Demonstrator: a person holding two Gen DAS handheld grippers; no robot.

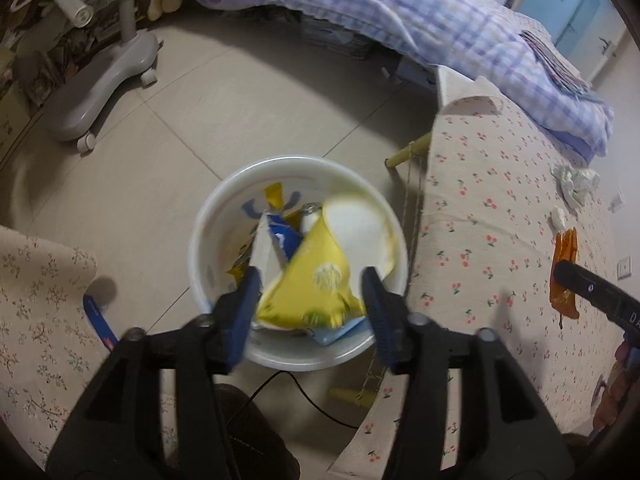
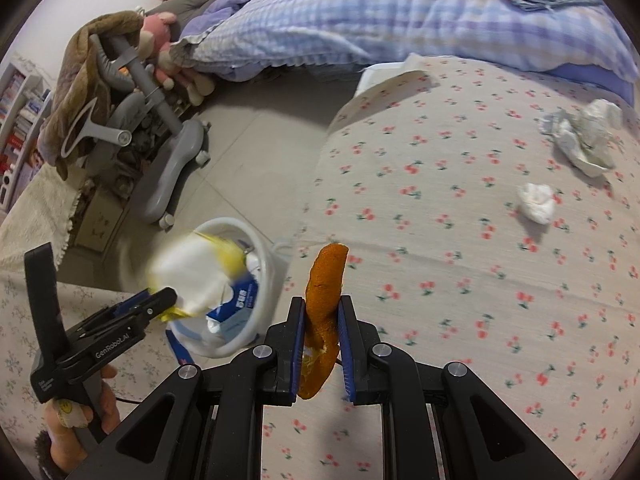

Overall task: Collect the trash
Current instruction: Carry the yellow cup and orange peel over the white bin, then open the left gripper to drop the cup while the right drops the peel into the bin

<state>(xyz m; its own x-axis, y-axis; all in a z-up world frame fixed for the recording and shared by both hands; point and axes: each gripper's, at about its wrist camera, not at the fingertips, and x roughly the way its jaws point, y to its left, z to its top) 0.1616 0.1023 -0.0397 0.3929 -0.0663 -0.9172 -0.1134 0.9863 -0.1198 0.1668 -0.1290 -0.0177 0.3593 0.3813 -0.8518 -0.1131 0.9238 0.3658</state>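
- My left gripper (image 1: 310, 300) hangs directly over the bin (image 1: 224, 216), which stands on the floor between two cloth-covered surfaces.
- Its jaws stand wide apart in the left wrist view. A yellow wrapper (image 1: 316, 284) lies between and below them, blurred. From the right wrist view it seems to touch one finger, so I cannot tell whether it is fully free.
- My right gripper (image 2: 323, 332) is clamped on an orange peel (image 2: 324, 284). The peel stands upright between the pads, above the cherry-print cloth (image 2: 460, 264).
- Step in hand, as I judge it: drop the wrapper into the bin, then bring the peel over.
- To do it well: I keep the left jaws over the bin's middle until the wrapper is clear of them.
- I keep the right grip firm on the peel while carrying it. The peel is thin and curved, so it may slip or tear.
- I release the peel only when it is over the bin's opening, not over its rim.
- Count, grippers: two.
- Count, bins: one, already holding several wrappers and a blue-and-white carton (image 2: 240, 300).
- Count, peels: one, held.
- Count, trash on the cloth: two, a large crumpled tissue (image 2: 580, 136) and a small one (image 2: 536, 202), near each other.
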